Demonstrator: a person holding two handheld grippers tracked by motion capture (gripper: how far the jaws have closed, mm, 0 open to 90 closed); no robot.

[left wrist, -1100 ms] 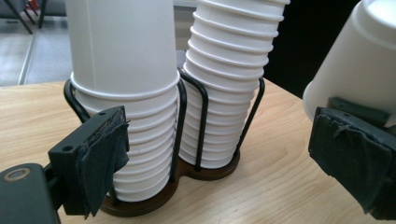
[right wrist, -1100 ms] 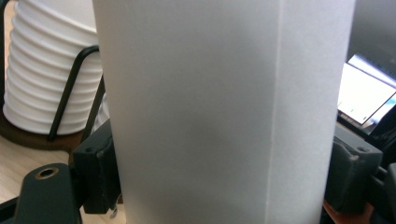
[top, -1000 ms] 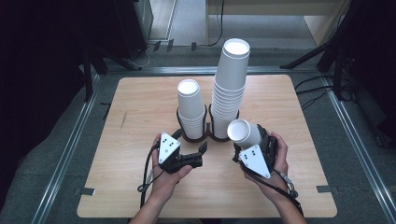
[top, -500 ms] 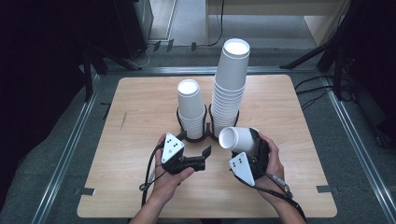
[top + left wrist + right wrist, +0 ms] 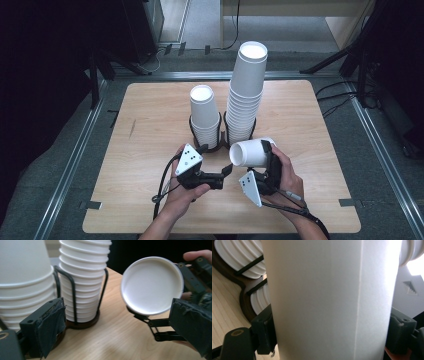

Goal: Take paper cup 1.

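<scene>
White paper cup (image 5: 251,153), plain with no print, lies sideways clamped in the right gripper (image 5: 263,167) near the table's (image 5: 150,107) front edge. Left gripper (image 5: 226,171) has just been opening, jaws wide with nothing between them.

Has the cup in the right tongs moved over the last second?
Yes. The cup has come nearer the table's front edge, away from the tall stack, lying sideways in the right tongs.

Wooden table (image 5: 150,115), cup holder (image 5: 222,145), stacked cups (image 5: 246,95)
</scene>
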